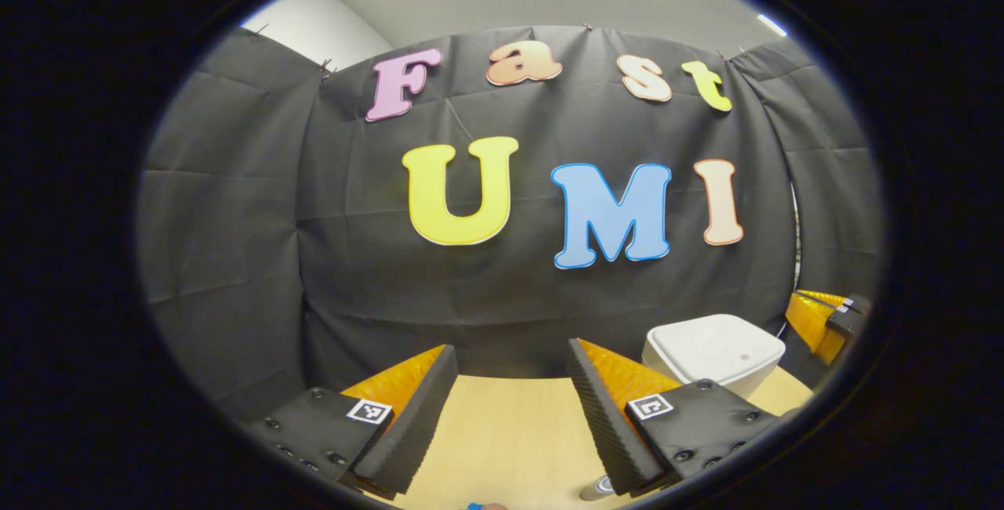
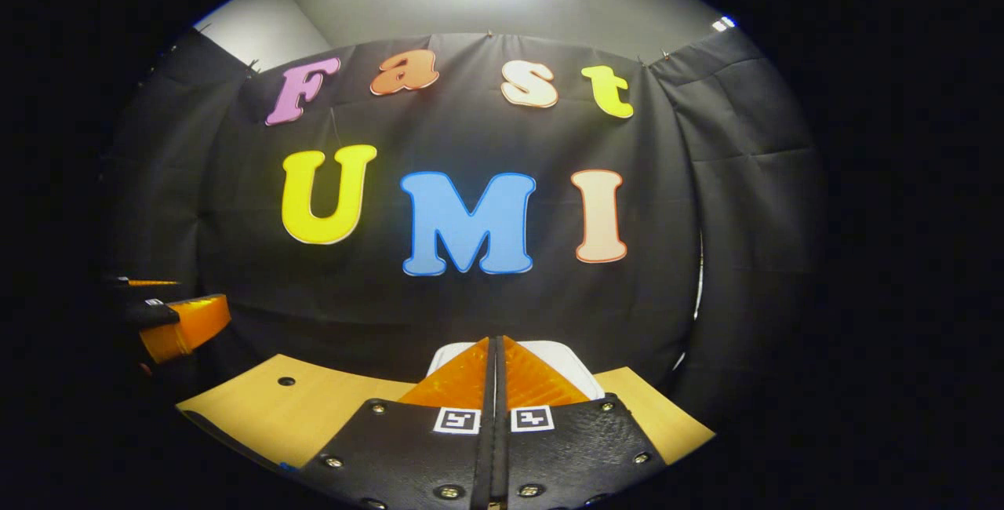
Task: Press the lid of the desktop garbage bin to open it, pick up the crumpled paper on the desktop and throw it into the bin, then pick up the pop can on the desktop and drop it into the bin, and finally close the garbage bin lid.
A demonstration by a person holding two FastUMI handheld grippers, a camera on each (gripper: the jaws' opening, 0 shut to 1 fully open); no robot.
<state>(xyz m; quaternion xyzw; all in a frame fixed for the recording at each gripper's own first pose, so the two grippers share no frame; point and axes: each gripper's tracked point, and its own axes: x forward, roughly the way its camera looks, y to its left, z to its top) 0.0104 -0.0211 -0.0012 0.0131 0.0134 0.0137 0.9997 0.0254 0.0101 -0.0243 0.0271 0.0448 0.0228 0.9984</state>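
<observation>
We start with the bin (image 1: 714, 353), a white box with its lid (image 1: 718, 345) lying flat and shut, standing at the far right of the wooden table (image 1: 502, 431) against the black cloth wall (image 1: 235, 259). In the right gripper view the bin (image 2: 569, 361) sits just beyond the right gripper (image 2: 496, 369), whose two fingers are pressed flat together with nothing between them. That closed tip points straight at the lid, so we judge the first step is in hand: pressing the lid to open it. We cannot tell whether the tip touches the lid yet.

The left gripper (image 1: 514, 408) hangs over the bare middle of the table with its fingers spread wide and empty. Near its right finger, at the bottom edge, a small round metal top (image 1: 600, 486) peeks out; it may be the pop can, but we cannot be sure. The crumpled paper we cannot place.

Next, we think, the closed right tip must come down squarely on the lid and push until it springs up, then back off so the lid can swing freely. The left one waits well apart.
</observation>
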